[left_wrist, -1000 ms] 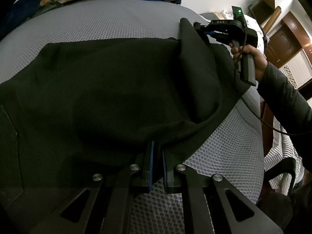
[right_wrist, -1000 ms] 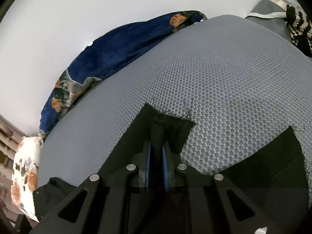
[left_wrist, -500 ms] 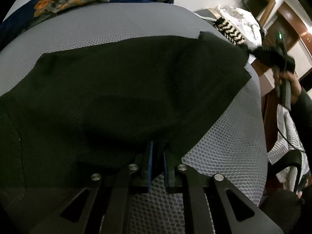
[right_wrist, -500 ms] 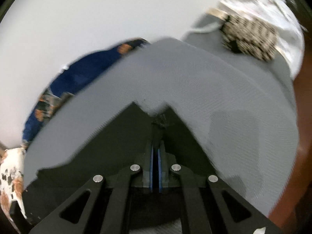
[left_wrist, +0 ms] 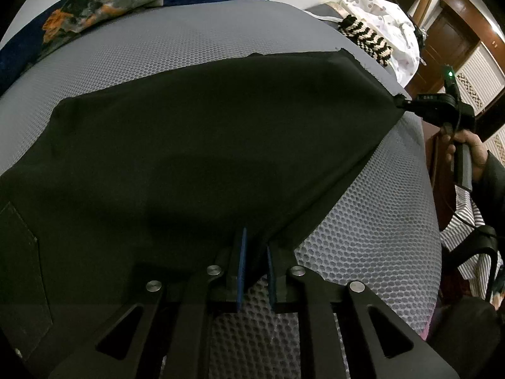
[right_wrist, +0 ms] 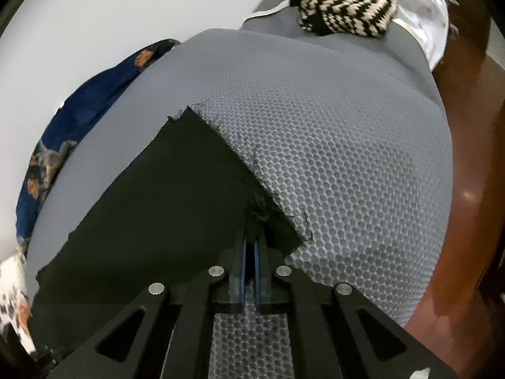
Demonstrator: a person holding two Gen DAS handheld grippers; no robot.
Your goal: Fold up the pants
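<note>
Across the mattress (left_wrist: 221,41), both grippers (left_wrist: 254,246) (right_wrist: 251,246) pinched pants (left_wrist: 205,145) hem corners; keeping tension even should avoid wrinkles.

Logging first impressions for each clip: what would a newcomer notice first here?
The black pants spread wide across the grey honeycomb mattress, pulled taut between two claws. The left claw pinches the near edge; the right claw grips a frayed hem corner at the bed's right side. A striped knit lies at the far end.
</note>
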